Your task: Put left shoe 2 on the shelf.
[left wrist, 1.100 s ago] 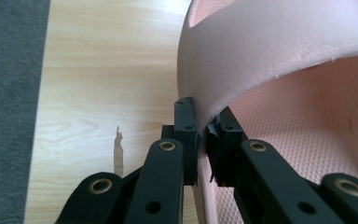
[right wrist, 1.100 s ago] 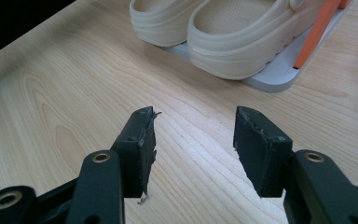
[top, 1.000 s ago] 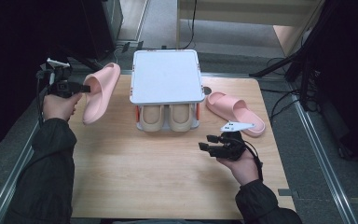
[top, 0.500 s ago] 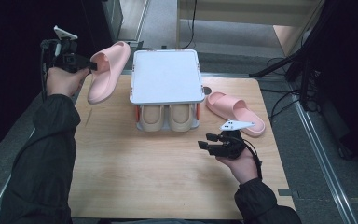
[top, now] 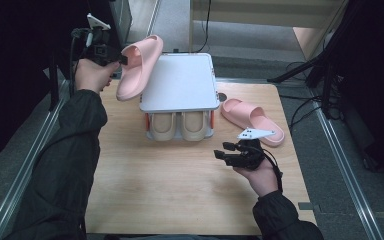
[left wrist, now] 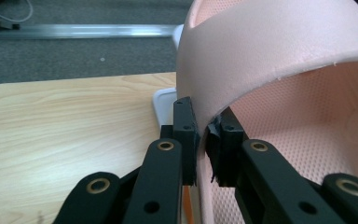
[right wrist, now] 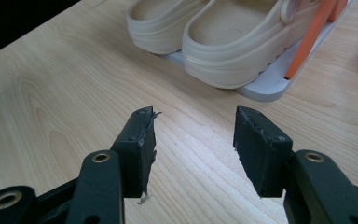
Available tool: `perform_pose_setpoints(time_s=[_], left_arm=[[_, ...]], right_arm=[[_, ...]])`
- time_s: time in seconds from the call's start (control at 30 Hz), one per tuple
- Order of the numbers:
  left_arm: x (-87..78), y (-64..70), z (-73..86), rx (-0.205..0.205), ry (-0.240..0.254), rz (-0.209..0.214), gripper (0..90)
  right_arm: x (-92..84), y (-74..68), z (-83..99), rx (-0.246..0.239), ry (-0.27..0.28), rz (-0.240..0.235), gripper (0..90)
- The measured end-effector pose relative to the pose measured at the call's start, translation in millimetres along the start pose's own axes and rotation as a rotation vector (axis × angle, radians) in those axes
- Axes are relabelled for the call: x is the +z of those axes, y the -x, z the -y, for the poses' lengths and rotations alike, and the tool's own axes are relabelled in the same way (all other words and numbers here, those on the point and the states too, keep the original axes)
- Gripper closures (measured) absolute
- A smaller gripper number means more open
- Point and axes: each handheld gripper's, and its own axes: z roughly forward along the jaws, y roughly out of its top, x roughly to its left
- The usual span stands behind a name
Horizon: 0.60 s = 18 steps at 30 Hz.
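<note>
My left gripper (top: 121, 59) pinches the pink slipper (top: 139, 65) by its strap edge above the table's (top: 180, 200) far-left corner, long axis seemingly running far-to-near, toe tilted up; my right gripper (right wrist: 193, 140) gapes empty.

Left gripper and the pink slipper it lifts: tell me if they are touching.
Touching. In the left gripper view the left gripper has its jaws clamped on the strap edge of the pink slipper, pads pressed against both sides of it.
</note>
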Motion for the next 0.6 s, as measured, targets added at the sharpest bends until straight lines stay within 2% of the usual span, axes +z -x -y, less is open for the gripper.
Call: perform_pose_setpoints(time_s=[0.03,0.33,0.6], left_arm=[[2.1,2.7,-0.7,0.011,-0.008,0.004,82.5],[25.6,30.7,-3.8,0.03,-0.02,0.023,81.6],[44.0,38.9,-2.4,0.022,-0.022,0.016,80.5]], right_arm=[[0.2,-0.5,0.0,-0.004,-0.004,0.003,49.4],[0.6,-1.0,-0.1,-0.009,-0.004,0.001,49.3],[0.1,-0.8,-0.1,-0.008,-0.002,-0.002,49.4]])
